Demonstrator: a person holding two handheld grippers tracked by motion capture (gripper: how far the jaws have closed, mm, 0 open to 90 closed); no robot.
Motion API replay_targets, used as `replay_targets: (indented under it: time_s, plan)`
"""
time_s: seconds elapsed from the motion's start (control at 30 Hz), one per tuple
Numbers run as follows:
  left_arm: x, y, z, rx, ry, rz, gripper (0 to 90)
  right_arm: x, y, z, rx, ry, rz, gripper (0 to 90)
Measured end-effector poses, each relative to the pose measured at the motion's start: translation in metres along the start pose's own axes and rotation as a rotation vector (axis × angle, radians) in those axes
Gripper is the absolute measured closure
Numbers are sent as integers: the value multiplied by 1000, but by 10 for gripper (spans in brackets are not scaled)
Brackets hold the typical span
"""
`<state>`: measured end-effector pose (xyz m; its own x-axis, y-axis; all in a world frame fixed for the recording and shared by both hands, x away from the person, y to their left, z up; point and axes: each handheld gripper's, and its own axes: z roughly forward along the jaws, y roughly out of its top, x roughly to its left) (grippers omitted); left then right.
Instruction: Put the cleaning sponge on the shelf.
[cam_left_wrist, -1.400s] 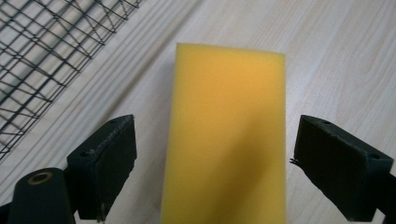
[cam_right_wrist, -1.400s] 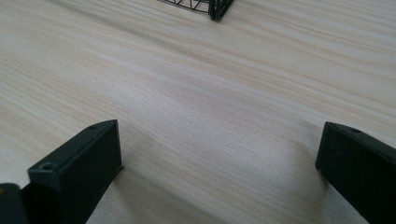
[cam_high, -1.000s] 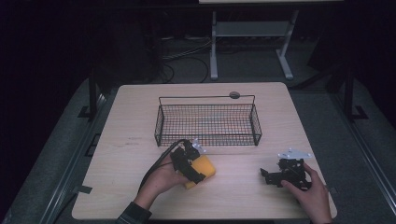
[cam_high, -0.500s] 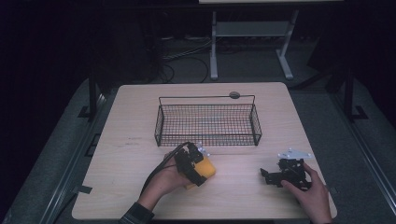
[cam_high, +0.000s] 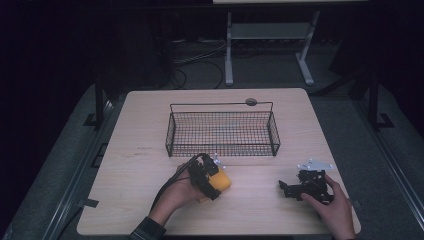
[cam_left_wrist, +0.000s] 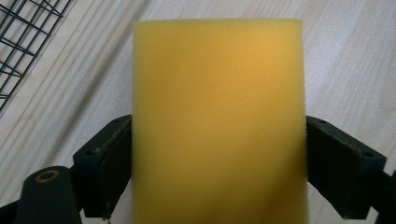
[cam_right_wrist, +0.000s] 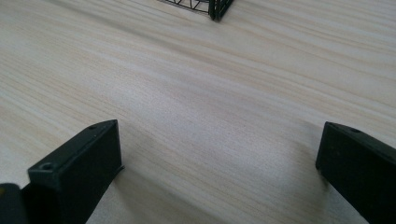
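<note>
A yellow sponge block (cam_left_wrist: 217, 121) sits between the jaws of my left gripper (cam_left_wrist: 217, 177), which is shut on it; the block hides most of what lies ahead. From above, the left gripper (cam_high: 212, 180) holds the yellow sponge (cam_high: 221, 181) just over the table, in front of the black wire basket (cam_high: 222, 148). My right gripper (cam_high: 286, 189) rests low on the table at the front right, pointing left. Its jaws stand wide apart over bare wood, nothing between them, as the right gripper (cam_right_wrist: 219, 172) view shows.
The wire basket has nothing inside it that I can see and stands mid-table; its corner (cam_right_wrist: 217, 8) shows ahead of the right gripper. A small dark round disc (cam_high: 251, 102) lies behind the basket. The wooden table (cam_high: 135, 150) is surrounded by dark floor and a metal stand (cam_high: 270, 35) behind.
The left gripper with the sponge has shifted slightly, staying in front of the basket. The right gripper has not moved.
</note>
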<state>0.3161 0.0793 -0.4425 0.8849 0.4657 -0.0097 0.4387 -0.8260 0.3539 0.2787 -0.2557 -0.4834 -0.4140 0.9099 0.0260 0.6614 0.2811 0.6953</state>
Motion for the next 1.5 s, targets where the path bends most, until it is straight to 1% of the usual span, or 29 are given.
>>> replay_targets:
  time_s: [0.2, 0.53, 0.83, 0.9, 0.97, 1.2, 1.23, 1.27, 1.4, 1.43, 1.5]
  plan:
    - [1, -1, -1, -4, -1, 3, 215, 0, 0, 0, 0, 0, 0, 0]
    - [1, -1, -3, -8, -16, -2, 223, 0, 0, 0, 0, 0, 1, 0]
    - [1, 1, -9, -16, -36, -10, 224, 0, 0, 0, 0, -1, 0, 0]
    - [1, 1, -12, -16, -41, -8, 224, 0, 0, 0, 1, -1, 2, 0]
    - [1, 2, -14, -28, -41, -16, 223, 0, 0, 0, 1, -1, 1, 0]
    - [3, 6, -25, -49, -33, -25, 224, 0, 0, 0, 2, 1, 3, 0]
    - [4, 7, -27, -45, -32, -15, 224, 0, 0, 0, 2, 1, 3, 0]
    - [4, 7, -28, -45, -35, -15, 224, 0, 0, 0, 2, 1, 3, 0]
    - [5, 9, -33, -65, -40, -32, 224, 0, 0, 0, 2, 1, 3, 0]
    - [6, 10, -35, -62, -36, -25, 224, 0, 0, 0, 2, 1, 3, 0]
    - [7, 11, -38, -61, -36, -23, 224, 0, 0, 0, 2, 1, 3, 0]
